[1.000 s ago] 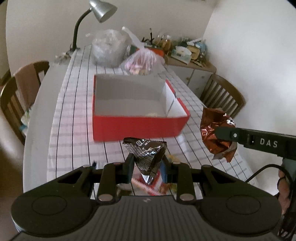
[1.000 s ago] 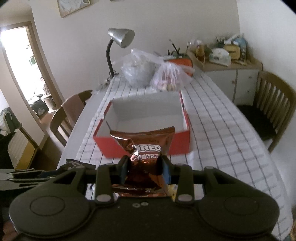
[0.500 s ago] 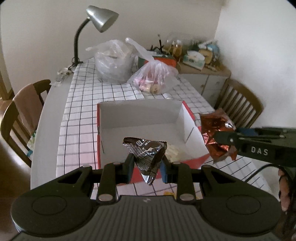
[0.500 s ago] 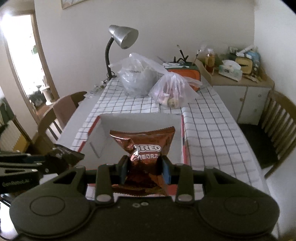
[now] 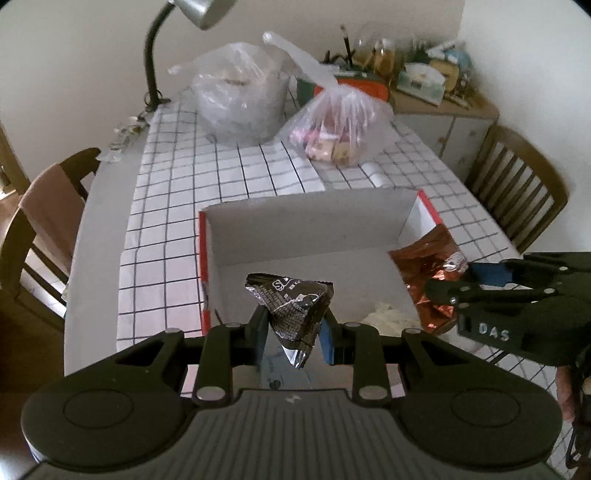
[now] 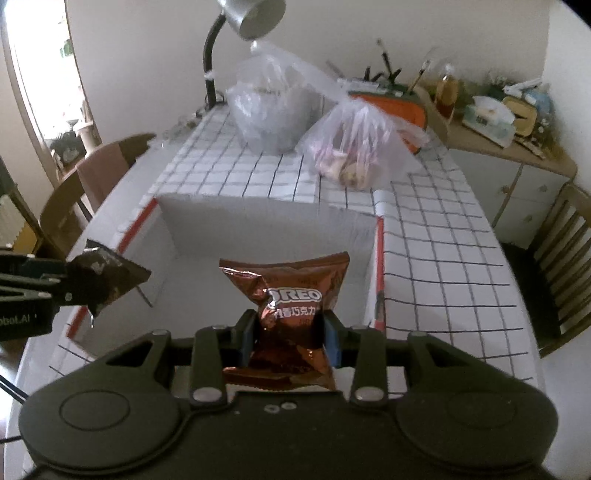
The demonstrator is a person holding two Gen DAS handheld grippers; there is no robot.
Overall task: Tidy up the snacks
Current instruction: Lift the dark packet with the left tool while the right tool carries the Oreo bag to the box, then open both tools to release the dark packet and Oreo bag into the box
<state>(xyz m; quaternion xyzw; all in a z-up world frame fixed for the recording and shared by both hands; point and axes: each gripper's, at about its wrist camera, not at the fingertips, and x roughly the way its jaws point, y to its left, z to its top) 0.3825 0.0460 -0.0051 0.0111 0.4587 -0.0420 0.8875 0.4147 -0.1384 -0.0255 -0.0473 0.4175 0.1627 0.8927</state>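
Left hand-held gripper (image 5: pixel 293 332): its 2 pads pinch a dark, crumpled snack packet (image 5: pixel 291 302) at the lower half. The packet stands up between the fingers and hangs above the near left part of the box (image 5: pixel 306 218). In the right wrist view the same packet (image 6: pixel 107 278) shows at the left edge, over the box's left wall.

Right hand-held gripper (image 6: pixel 290 334): its 2 pads are pressed onto a copper-brown Oreo packet (image 6: pixel 291 291), gripped at its waist, logo side toward the camera. The packet is upright and held above the box's open interior. In the left wrist view this packet (image 5: pixel 428 280) sits at the box's right wall.

Box: red outside, white inside, open at the top, resting on the counter (image 5: pixel 221 177), which carries a white cloth with a black grid. A pale item lies on the box floor near its right side; what it is cannot be told.

Beyond the box, 2 clear plastic bags stand on the counter: a large one (image 5: pixel 240 99) at the far end and a smaller knotted one (image 5: pixel 340 125) with wrapped items inside. A gooseneck lamp (image 5: pixel 192 11) rises at the far left. Wooden chairs stand on both sides of the counter.
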